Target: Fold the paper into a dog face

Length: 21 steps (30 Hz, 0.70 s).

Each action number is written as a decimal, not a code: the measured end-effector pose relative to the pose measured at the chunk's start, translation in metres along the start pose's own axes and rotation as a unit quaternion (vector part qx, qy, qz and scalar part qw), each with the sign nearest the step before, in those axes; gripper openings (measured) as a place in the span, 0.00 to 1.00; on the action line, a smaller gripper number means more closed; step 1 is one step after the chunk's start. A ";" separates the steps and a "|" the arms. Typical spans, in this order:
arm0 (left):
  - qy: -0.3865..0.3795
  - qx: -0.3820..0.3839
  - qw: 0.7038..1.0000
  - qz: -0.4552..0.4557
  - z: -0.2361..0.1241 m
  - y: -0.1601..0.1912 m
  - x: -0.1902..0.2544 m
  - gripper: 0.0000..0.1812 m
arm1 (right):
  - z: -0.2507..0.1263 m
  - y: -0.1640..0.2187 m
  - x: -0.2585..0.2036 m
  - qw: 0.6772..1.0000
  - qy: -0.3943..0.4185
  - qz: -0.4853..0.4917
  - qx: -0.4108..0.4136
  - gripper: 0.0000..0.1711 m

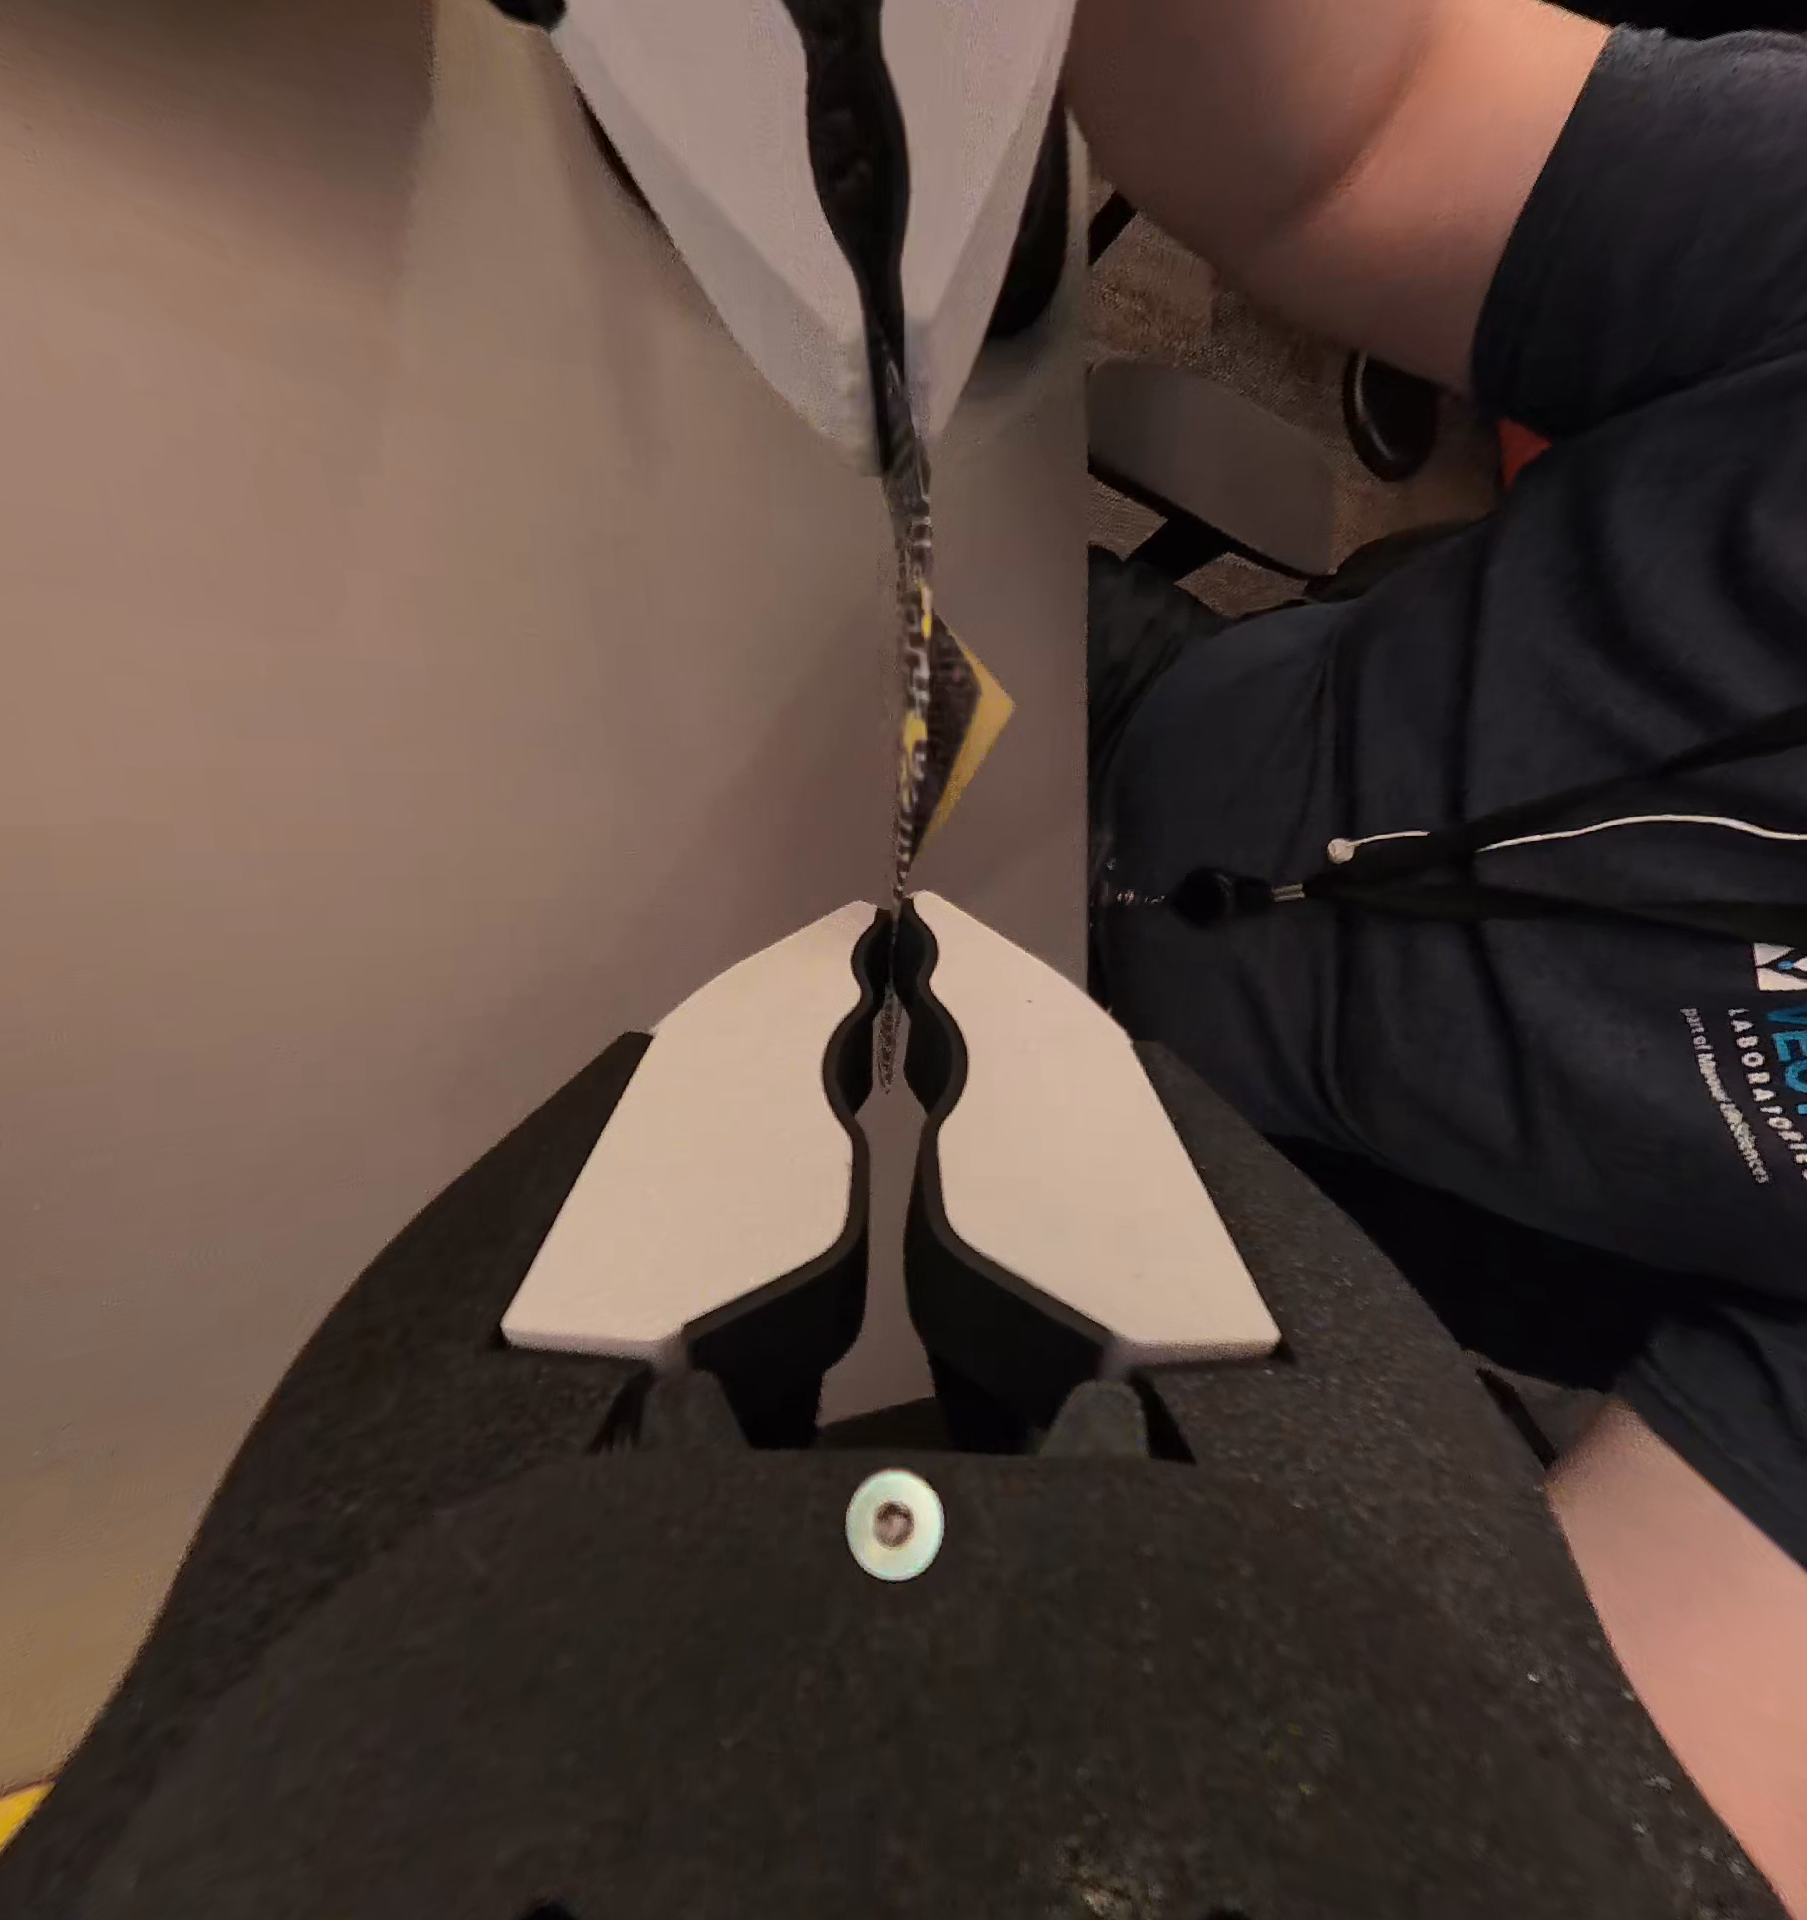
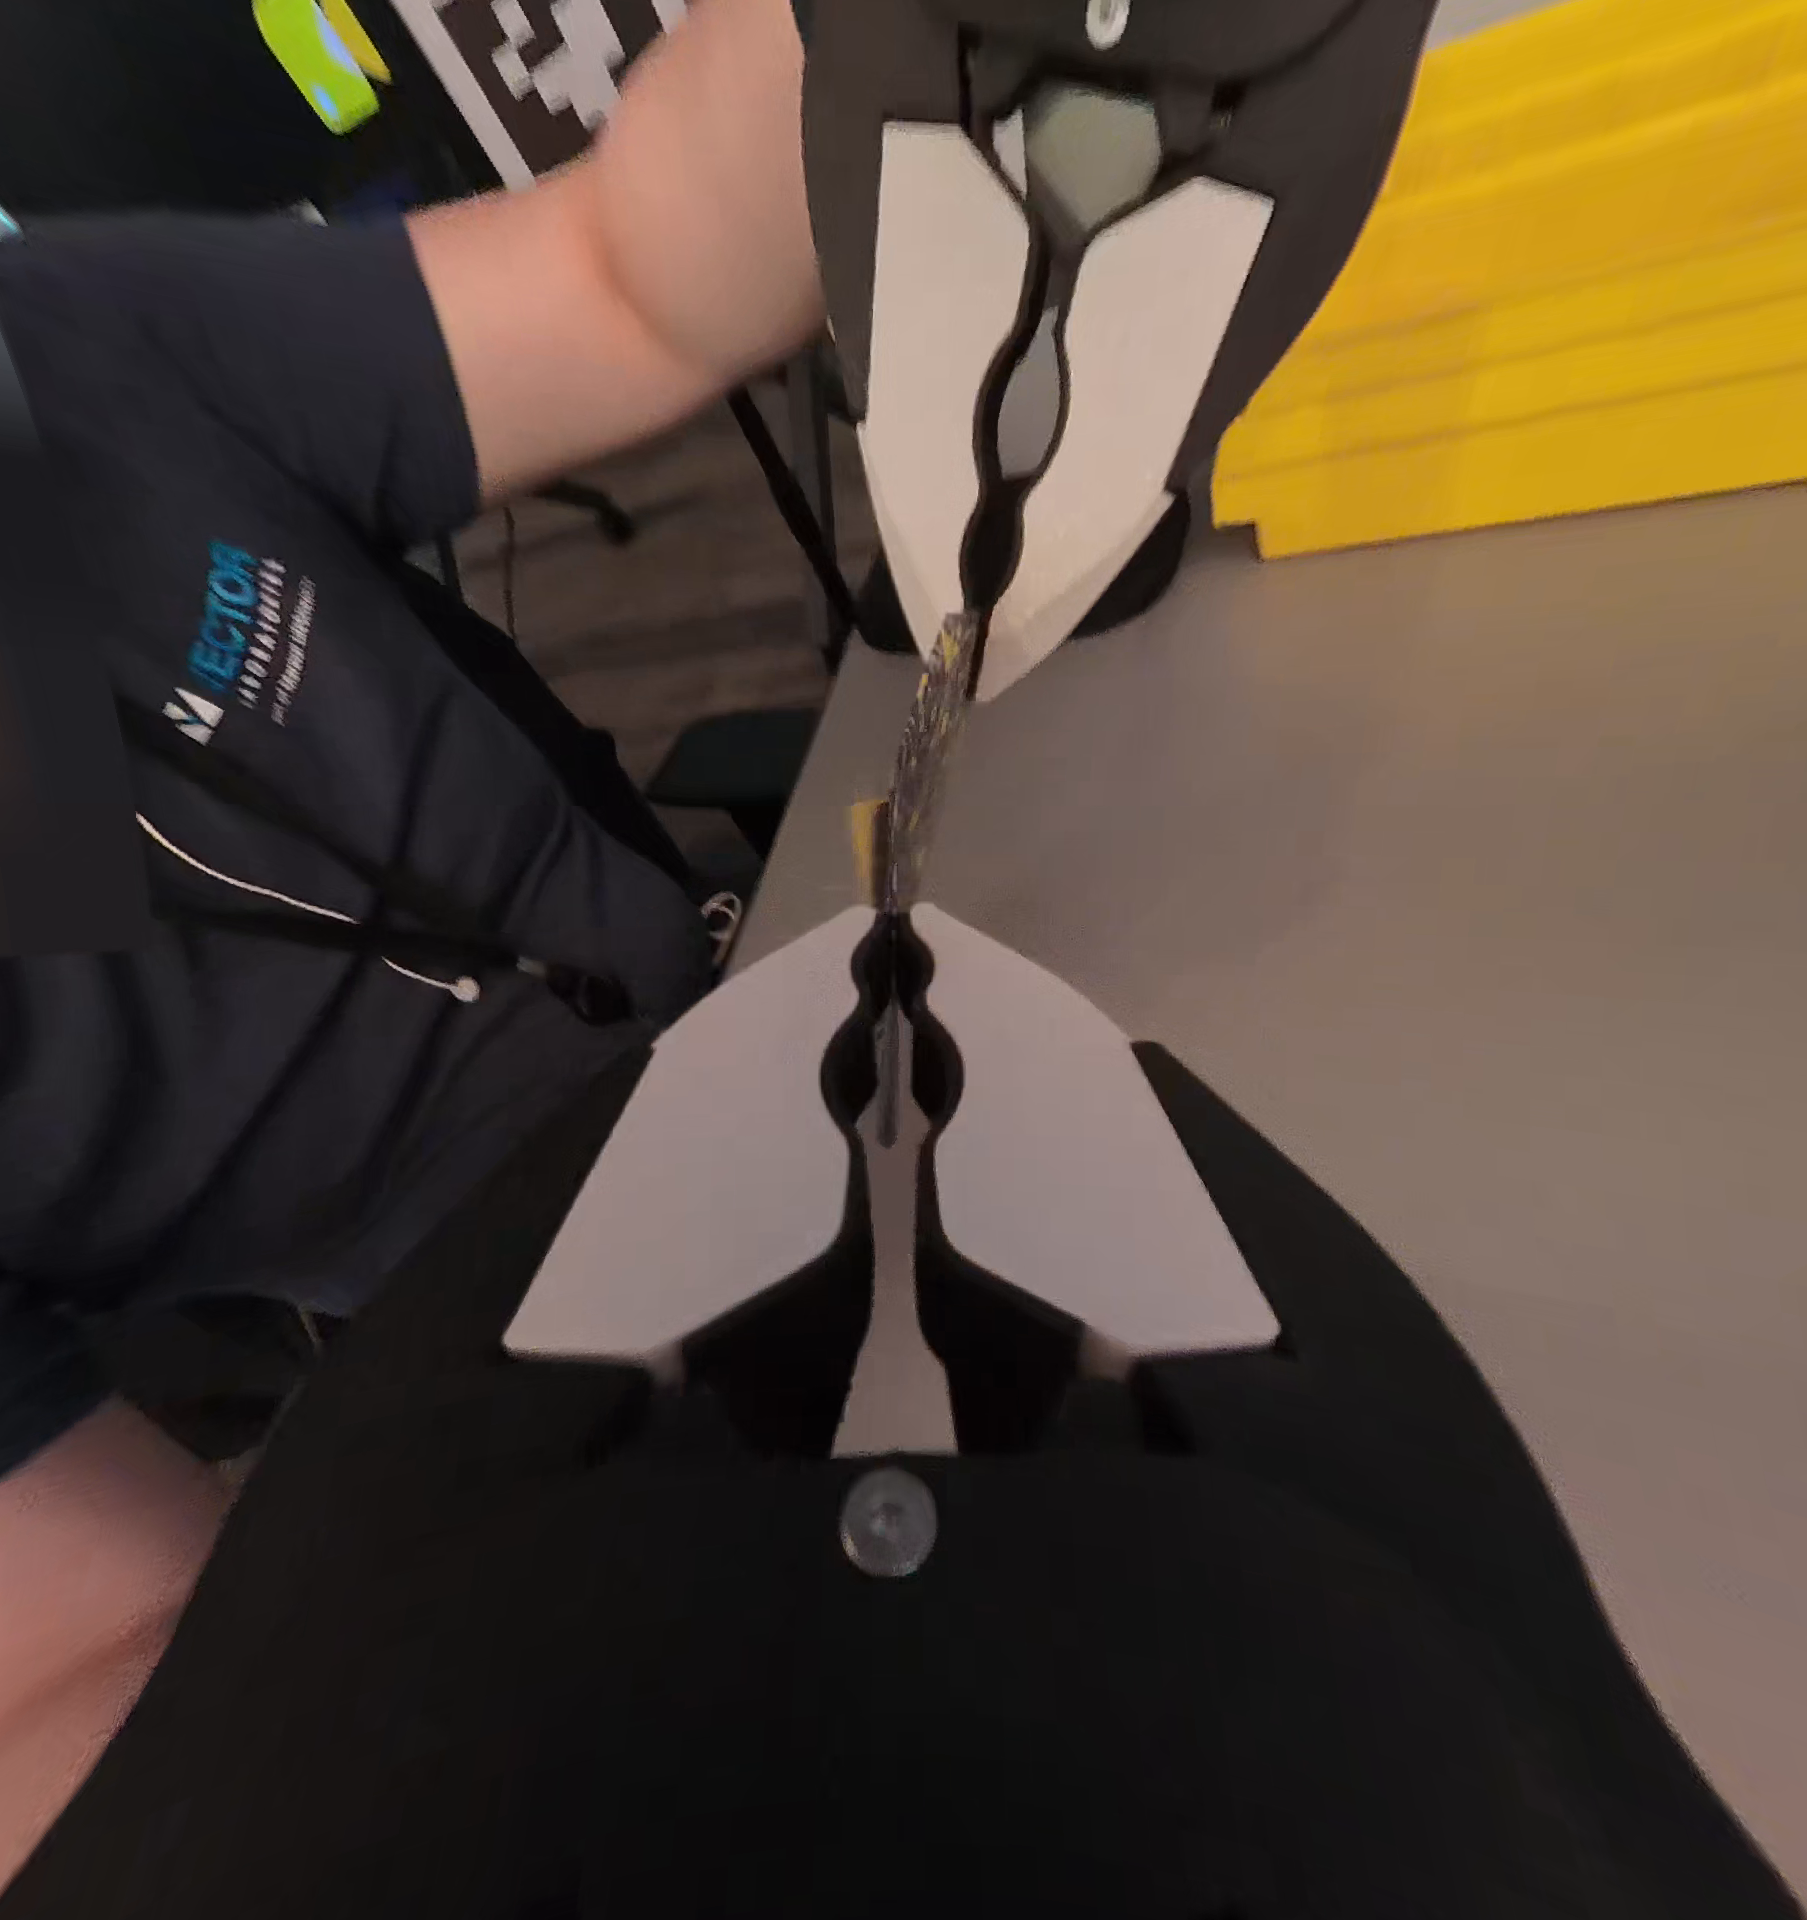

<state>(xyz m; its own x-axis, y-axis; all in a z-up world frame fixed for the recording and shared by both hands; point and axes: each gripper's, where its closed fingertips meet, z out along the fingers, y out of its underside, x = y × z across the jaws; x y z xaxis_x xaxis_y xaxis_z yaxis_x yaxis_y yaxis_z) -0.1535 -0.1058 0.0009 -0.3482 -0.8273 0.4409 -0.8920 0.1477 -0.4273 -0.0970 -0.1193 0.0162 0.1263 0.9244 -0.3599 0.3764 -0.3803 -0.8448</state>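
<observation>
The folded paper (image 1: 920, 675), black-and-yellow patterned with a plain yellow underside, hangs edge-on in the air between both grippers above the grey table (image 1: 359, 623). My left gripper (image 1: 896, 920) is shut on one end of it. The right gripper (image 1: 894, 436) faces it from the top of the left wrist view, shut on the other end. In the right wrist view my right gripper (image 2: 891, 920) is shut on the paper (image 2: 920, 790), and the left gripper (image 2: 966, 649) pinches the far end. A small yellow flap sticks out sideways near the middle.
A person in a dark shirt (image 1: 1501, 935) sits at the table edge, with bare forearms (image 2: 650, 312) behind the grippers. A stack of yellow sheets (image 2: 1553, 312) lies on the table (image 2: 1398, 831) behind the left gripper. A black-and-white marker board (image 2: 546, 73) stands at top left. About 7 cm separates my left fingertips from my right.
</observation>
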 end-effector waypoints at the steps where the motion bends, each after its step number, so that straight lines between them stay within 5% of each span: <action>1: -0.003 -0.003 1.000 -0.003 -0.002 0.001 -0.006 0.00 | 0.001 0.003 0.007 1.000 0.009 -0.006 -0.013 0.01; 12: -0.019 0.194 0.981 -0.018 -0.027 -0.033 -0.049 0.21 | -0.036 -0.010 0.051 0.999 0.009 0.006 0.044 0.01; 14: -0.061 0.201 0.977 -0.021 -0.021 -0.035 -0.063 0.19 | -0.042 -0.011 0.052 0.999 0.001 -0.001 0.050 0.01; 16: -0.069 0.224 0.972 -0.013 -0.020 -0.040 -0.065 0.00 | -0.048 -0.012 0.054 0.998 -0.006 0.001 0.060 0.01; 21: -0.064 0.274 0.960 -0.007 -0.027 -0.049 -0.072 0.00 | -0.059 -0.009 0.068 0.997 0.003 0.007 0.075 0.08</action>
<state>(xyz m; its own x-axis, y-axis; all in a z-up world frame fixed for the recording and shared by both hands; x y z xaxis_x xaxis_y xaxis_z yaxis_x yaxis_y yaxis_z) -0.0925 -0.0392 0.0116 -0.2689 -0.8918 0.3639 -0.5983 -0.1414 -0.7887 -0.0375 -0.0507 0.0230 0.1363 0.9192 -0.3696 0.2325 -0.3923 -0.8900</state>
